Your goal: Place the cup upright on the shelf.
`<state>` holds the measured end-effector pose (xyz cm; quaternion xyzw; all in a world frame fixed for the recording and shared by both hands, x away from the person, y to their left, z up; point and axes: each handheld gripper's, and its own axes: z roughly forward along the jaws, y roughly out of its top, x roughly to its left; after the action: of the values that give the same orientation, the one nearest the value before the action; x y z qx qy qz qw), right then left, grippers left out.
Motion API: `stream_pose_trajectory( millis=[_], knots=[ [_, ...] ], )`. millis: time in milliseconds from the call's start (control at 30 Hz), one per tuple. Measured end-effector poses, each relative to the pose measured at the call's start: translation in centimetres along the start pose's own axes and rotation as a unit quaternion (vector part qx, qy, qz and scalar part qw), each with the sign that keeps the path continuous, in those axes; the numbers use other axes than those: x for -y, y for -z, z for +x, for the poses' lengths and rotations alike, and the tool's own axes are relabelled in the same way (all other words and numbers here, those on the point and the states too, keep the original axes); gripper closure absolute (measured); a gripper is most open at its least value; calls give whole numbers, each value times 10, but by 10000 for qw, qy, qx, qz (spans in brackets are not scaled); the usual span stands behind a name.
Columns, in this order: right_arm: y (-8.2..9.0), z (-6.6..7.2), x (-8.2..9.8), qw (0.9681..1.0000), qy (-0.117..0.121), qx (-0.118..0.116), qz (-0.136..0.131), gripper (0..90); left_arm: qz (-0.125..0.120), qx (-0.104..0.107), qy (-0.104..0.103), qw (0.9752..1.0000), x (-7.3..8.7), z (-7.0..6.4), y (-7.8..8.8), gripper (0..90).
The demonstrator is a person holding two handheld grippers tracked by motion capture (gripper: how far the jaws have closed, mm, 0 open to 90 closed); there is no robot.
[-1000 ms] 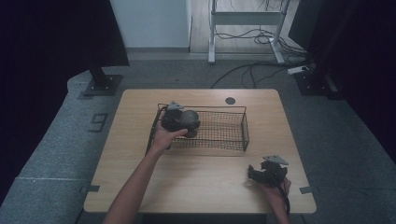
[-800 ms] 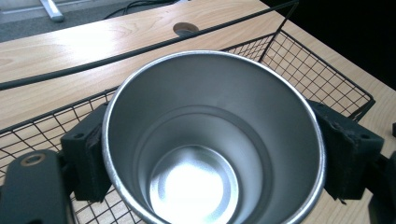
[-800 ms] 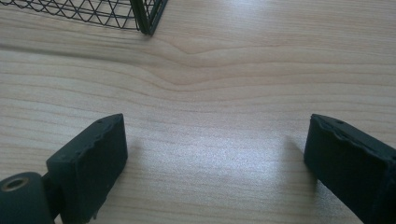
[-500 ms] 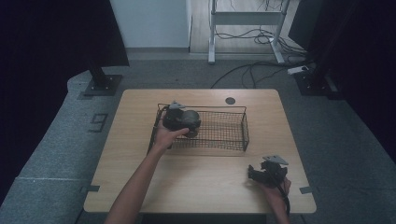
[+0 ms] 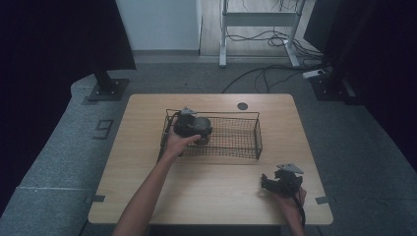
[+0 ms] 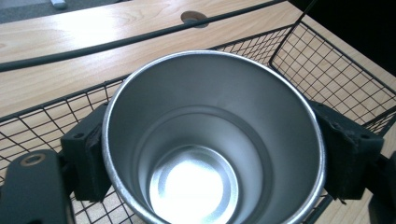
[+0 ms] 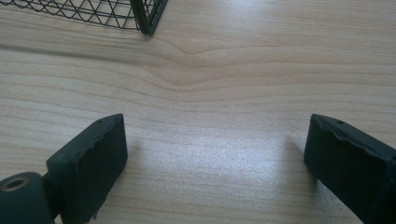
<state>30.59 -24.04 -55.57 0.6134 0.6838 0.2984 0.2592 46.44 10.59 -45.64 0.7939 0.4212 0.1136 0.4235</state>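
A shiny steel cup (image 6: 210, 140) stands upright between the jaws of my left gripper (image 6: 212, 154), which is shut on it; its open mouth faces the camera and it is empty. In the high view my left gripper (image 5: 194, 126) holds the cup inside the left end of the black wire basket (image 5: 246, 147). My right gripper (image 5: 275, 183) rests low over the table near the front right edge. Its jaws stand wide open in the right gripper view, with bare wood between the fingertips (image 7: 93, 158).
The wooden table (image 5: 147, 162) has a round cable hole (image 5: 242, 105) at the back. A corner of the wire basket (image 7: 144, 16) lies ahead of my right gripper. A cable (image 6: 93, 46) crosses above the basket rim.
My left gripper with the cup has barely shifted inside the basket. The right gripper has stayed put.
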Motion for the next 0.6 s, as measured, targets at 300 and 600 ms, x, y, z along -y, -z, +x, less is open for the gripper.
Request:
stream_pose_trajectory(
  millis=[300,600],
  knots=[
    [0,0,0,10000,-1,0,0,60,109,-76,89,9999,2,3,-7,145],
    [0,0,0,10000,1,-1,0,60,238,-101,115,9996,5,4,-15,145]
  ],
)
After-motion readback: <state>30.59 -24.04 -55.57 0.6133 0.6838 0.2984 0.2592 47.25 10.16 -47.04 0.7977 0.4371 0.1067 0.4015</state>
